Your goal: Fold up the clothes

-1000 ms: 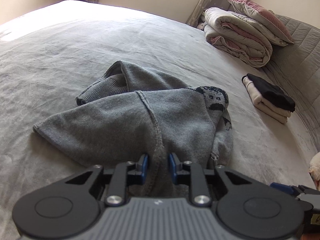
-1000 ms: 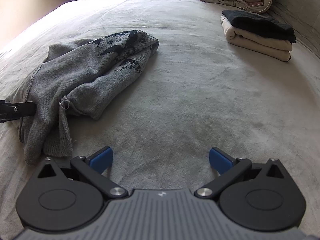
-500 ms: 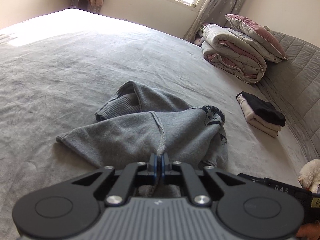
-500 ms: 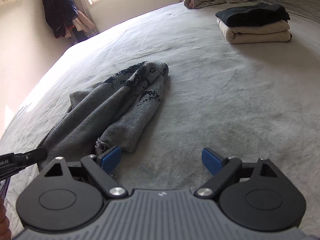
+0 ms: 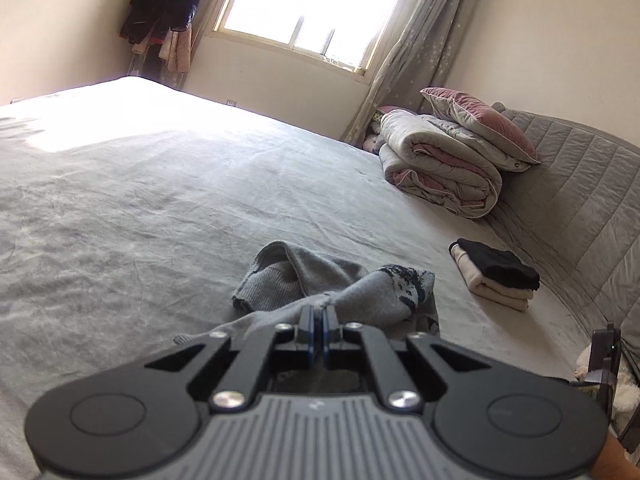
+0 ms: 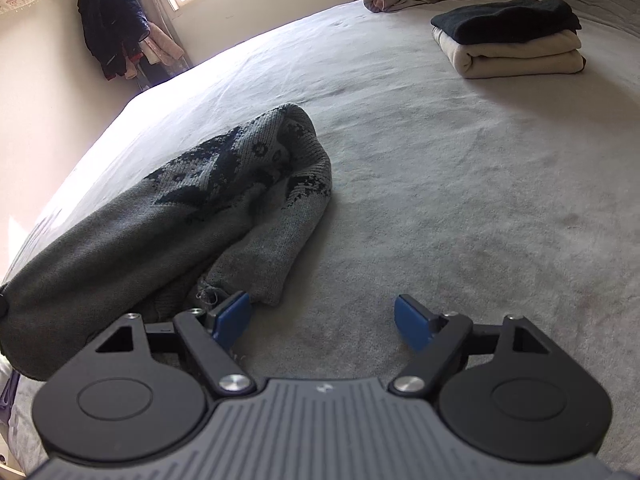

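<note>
- Left gripper [image 5: 319, 312] is pinched tight on the grey sweater [image 6: 168, 216], which lies on the bed [image 6: 460, 200].
- Right gripper [image 6: 322, 316] is spread wide at the sweater's 5 o'clock edge.
- The pinched fabric edge is hidden between the pads.

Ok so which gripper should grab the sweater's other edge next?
Right. The right gripper is open with its jaws beside the grey sweater hem, while the left gripper is already shut on it.
</note>
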`<move>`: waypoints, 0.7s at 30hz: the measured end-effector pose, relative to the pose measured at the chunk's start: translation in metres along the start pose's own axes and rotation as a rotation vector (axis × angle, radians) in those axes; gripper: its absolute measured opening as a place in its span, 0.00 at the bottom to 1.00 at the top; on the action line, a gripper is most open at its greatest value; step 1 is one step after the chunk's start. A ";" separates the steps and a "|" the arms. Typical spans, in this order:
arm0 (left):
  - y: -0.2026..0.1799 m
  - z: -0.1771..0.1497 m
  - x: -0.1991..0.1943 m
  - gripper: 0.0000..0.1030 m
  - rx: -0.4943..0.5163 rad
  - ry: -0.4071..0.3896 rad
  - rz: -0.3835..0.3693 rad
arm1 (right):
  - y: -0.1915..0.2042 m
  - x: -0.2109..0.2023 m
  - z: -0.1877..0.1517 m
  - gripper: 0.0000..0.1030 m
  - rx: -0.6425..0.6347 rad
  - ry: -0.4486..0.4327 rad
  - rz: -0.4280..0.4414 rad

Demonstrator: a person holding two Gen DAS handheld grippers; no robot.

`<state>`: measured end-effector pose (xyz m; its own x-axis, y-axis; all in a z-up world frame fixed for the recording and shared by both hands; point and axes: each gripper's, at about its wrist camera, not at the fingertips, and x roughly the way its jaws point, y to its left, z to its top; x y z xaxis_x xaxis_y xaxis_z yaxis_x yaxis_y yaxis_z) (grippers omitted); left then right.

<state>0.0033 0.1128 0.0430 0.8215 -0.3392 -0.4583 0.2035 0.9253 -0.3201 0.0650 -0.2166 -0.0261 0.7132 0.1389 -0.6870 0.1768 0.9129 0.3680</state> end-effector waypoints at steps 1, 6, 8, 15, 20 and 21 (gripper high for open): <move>0.004 0.002 0.000 0.03 -0.002 -0.005 0.019 | 0.000 0.000 -0.001 0.79 0.004 0.002 0.006; 0.026 0.014 0.002 0.03 -0.064 -0.033 0.087 | 0.006 0.000 -0.006 0.73 0.007 -0.004 0.067; 0.031 0.019 0.002 0.03 -0.075 -0.058 0.119 | 0.011 0.001 -0.009 0.70 0.004 0.001 0.101; 0.046 0.039 0.004 0.00 -0.027 -0.188 0.289 | 0.028 0.011 -0.020 0.53 -0.040 0.037 0.177; 0.052 0.037 0.013 0.01 -0.084 -0.102 0.259 | 0.031 0.011 -0.022 0.38 -0.070 0.035 0.164; 0.051 0.033 0.018 0.03 -0.093 -0.064 0.243 | 0.030 0.012 -0.022 0.29 -0.065 0.039 0.170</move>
<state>0.0459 0.1595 0.0460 0.8728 -0.0951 -0.4787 -0.0512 0.9575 -0.2837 0.0638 -0.1789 -0.0370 0.7017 0.3068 -0.6431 0.0111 0.8977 0.4404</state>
